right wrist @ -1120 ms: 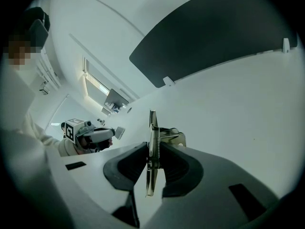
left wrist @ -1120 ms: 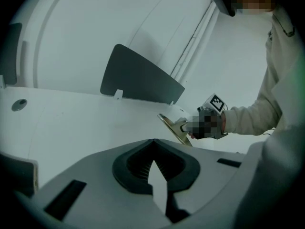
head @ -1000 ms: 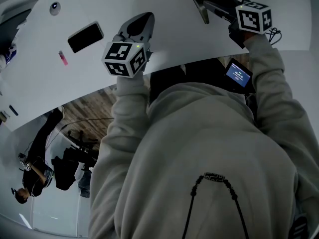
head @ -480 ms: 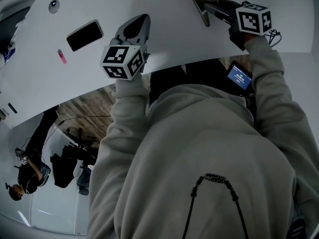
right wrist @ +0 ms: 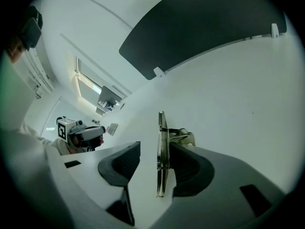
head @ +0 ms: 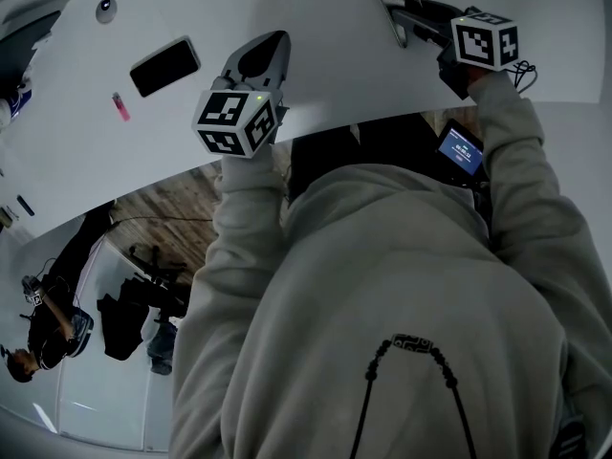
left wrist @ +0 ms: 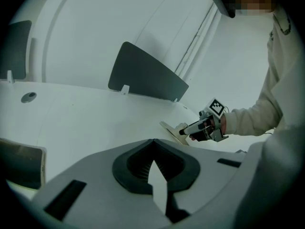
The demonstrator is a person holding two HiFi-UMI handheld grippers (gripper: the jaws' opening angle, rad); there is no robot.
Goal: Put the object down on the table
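Right claw (right wrist: 151, 159) just opening, half-wide; metal clip (right wrist: 162, 128) between

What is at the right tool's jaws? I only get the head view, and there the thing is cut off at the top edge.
Observer: A flat metal piece with a spring, standing on edge between the right tool's jaws.
Operator: Clamped?
Observer: No. The jaws have just been opening; one pad stands clear of it, the other touches it.
Operator: And the left tool?
Observer: The left tool has its jaws together, nothing between them.
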